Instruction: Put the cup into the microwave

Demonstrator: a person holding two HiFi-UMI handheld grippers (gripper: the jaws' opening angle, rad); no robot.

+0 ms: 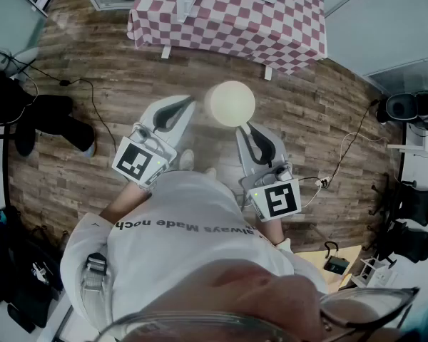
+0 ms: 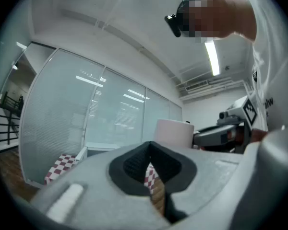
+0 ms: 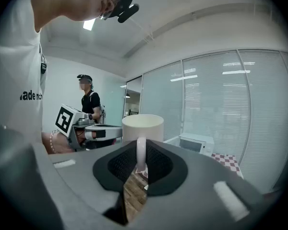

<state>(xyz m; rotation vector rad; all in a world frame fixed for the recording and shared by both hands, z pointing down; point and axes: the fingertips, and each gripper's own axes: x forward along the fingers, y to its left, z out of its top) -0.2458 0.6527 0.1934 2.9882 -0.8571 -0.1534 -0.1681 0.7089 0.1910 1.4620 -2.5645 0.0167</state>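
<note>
Cup, cream, up in the air over wood floor; right gripper jaws clamped on its handle. Left gripper just beside the cup, jaws closed together, nothing between them. Microwave on checkered table, well apart from the cup.

The person's white fabric T-shirt is showing dark print reading "always Made noch", running just behind the left gripper and the right gripper.
</note>
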